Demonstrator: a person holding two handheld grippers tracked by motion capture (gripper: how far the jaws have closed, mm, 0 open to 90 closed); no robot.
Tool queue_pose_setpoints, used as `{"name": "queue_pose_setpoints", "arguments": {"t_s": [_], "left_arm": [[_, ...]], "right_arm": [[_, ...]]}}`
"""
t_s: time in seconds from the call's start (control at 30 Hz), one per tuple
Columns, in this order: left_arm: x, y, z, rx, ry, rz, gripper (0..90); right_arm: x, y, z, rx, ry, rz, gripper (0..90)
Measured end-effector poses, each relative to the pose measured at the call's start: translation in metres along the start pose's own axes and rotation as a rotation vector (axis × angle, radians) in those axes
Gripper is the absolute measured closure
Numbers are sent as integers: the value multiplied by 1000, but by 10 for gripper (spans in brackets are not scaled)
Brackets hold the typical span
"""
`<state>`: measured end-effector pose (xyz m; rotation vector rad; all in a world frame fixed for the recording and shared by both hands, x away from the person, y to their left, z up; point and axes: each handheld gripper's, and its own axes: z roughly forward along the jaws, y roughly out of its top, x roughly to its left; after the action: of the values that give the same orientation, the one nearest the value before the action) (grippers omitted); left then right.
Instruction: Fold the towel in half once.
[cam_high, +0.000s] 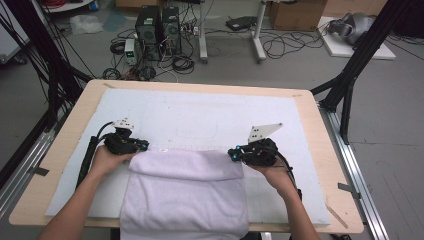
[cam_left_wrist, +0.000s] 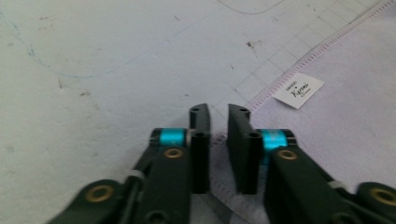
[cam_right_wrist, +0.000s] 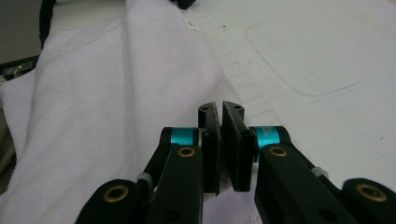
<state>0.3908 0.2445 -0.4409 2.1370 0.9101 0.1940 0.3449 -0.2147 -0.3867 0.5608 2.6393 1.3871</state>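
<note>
A pale lilac towel (cam_high: 185, 195) lies folded on the white mat (cam_high: 210, 112), and its near end hangs over the table's front edge. My left gripper (cam_high: 142, 146) sits at the fold's far left corner. In the left gripper view its jaws (cam_left_wrist: 218, 112) stand close together with the towel's stitched hem (cam_left_wrist: 345, 116) caught between them. A small white label (cam_left_wrist: 298, 89) is sewn beside that hem. My right gripper (cam_high: 232, 154) holds the fold's far right corner. The right gripper view shows its jaws (cam_right_wrist: 220, 107) pressed nearly together on the towel's edge (cam_right_wrist: 116, 93).
The wooden table (cam_high: 320, 130) carries a mat with faint grid lines and a drawn rounded outline (cam_right_wrist: 299, 70). Black frame posts stand at both sides. On the floor beyond are computer towers (cam_high: 157, 27), cables and a cardboard box (cam_high: 295, 15).
</note>
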Motion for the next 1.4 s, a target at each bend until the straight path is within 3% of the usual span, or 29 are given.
{"name": "queue_pose_setpoints", "arguments": {"t_s": [0.13,0.27,0.47,0.57,0.67,0.77,0.9,1.0,1.07,1.23,1.4], "left_arm": [[-2,0,-4,-4,-4,22,873],[-5,4,-15,-57,1,28,875],[-20,7,-46,-134,2,63,875],[-37,2,-68,-190,20,106,873],[-55,-10,-83,-208,33,144,872],[-76,-29,-96,-232,6,172,872],[-101,-54,-107,-215,-40,227,858],[-110,-65,-111,-204,-67,233,760],[-111,-65,-111,-200,-61,240,704],[-98,-52,-100,-208,-26,222,655],[-77,-39,-79,-189,10,192,621]], "right_arm": [[0,0,0,-6,0,4,856],[1,0,-4,-12,-6,2,855],[5,2,-12,-38,-11,-9,855],[12,4,-19,-47,-10,-27,855],[25,4,-28,-57,-6,-49,857],[41,-2,-36,-62,4,-64,857],[71,-16,-45,-42,32,-90,855],[88,-24,-51,-40,62,-95,812],[93,-26,-56,-53,59,-109,798],[79,-20,-53,-54,23,-85,746],[46,-17,-33,-3,-29,-56,686]]}}
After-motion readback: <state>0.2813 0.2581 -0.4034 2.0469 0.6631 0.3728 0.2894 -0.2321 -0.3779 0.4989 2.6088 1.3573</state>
